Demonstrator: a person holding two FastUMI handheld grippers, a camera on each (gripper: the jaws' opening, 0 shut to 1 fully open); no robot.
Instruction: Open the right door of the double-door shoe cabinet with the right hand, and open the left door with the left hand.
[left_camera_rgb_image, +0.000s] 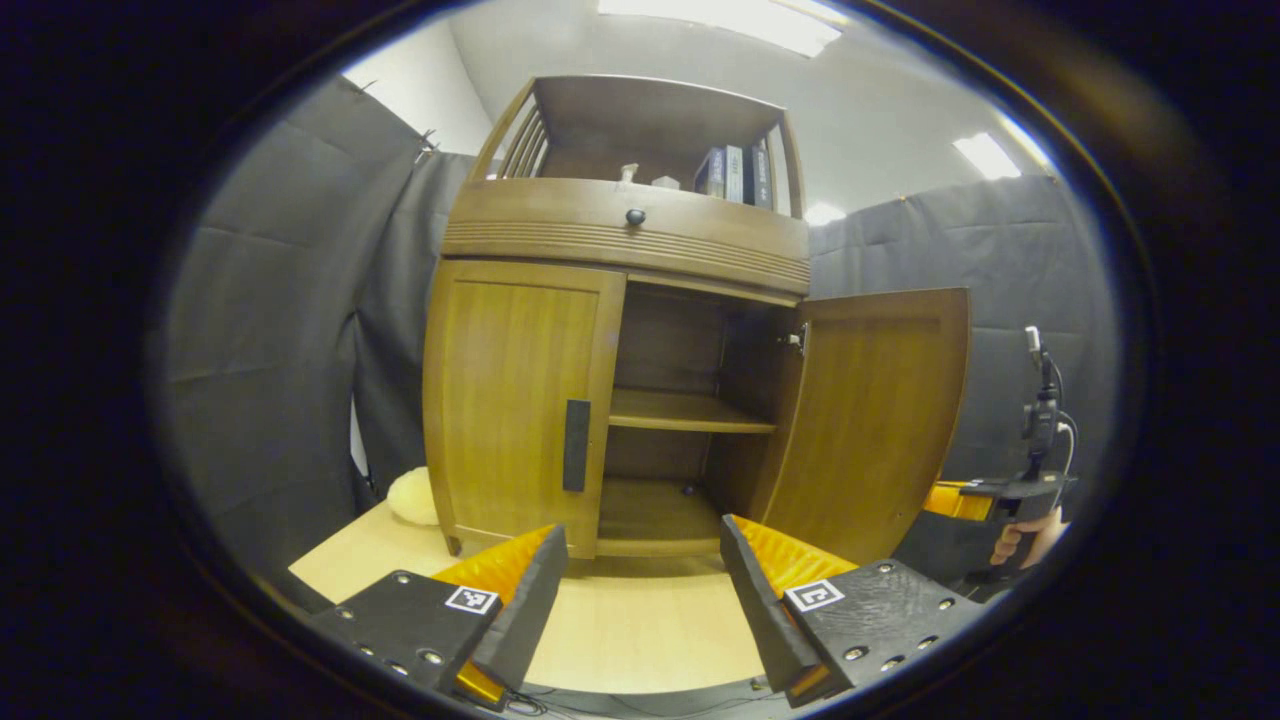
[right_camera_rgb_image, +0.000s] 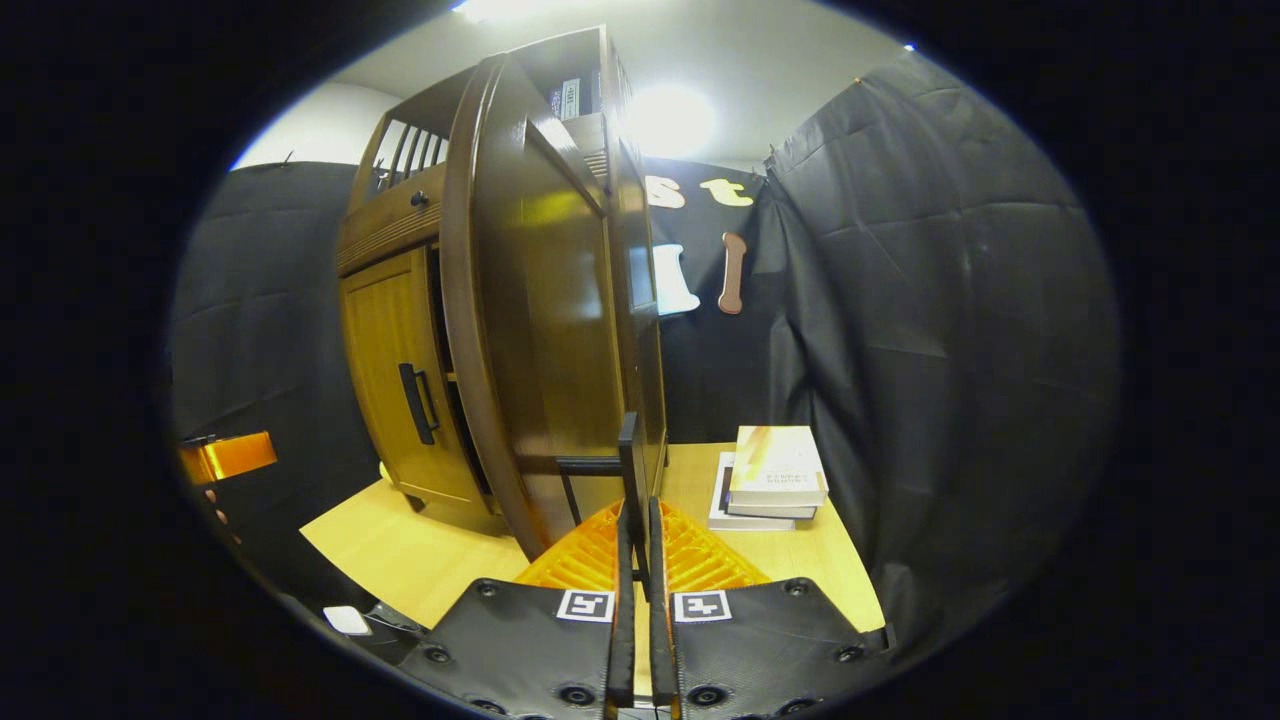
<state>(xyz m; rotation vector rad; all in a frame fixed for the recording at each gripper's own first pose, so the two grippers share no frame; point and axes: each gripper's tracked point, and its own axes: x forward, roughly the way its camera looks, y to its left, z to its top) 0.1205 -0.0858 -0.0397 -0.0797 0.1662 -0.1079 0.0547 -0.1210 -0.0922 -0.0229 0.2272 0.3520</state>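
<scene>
one cabinet (left_camera_rgb_image: 620, 240) with two doors, one drawer knob (left_camera_rgb_image: 635, 216), two stacked books (right_camera_rgb_image: 775, 478).

Right door (left_camera_rgb_image: 872, 420) swung open; left door (left_camera_rgb_image: 515, 400) blocks left half.

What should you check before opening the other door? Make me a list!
1. Right door swung open: ok.
2. Left door shut, waiting to be opened: ok.
3. Left door handle free to grab: ok.
4. Left gripper open, short of the handle: ok.
5. Right gripper closed on the right door's handle: ok.
6. Books out of the left door's way: cannot tell.
</scene>
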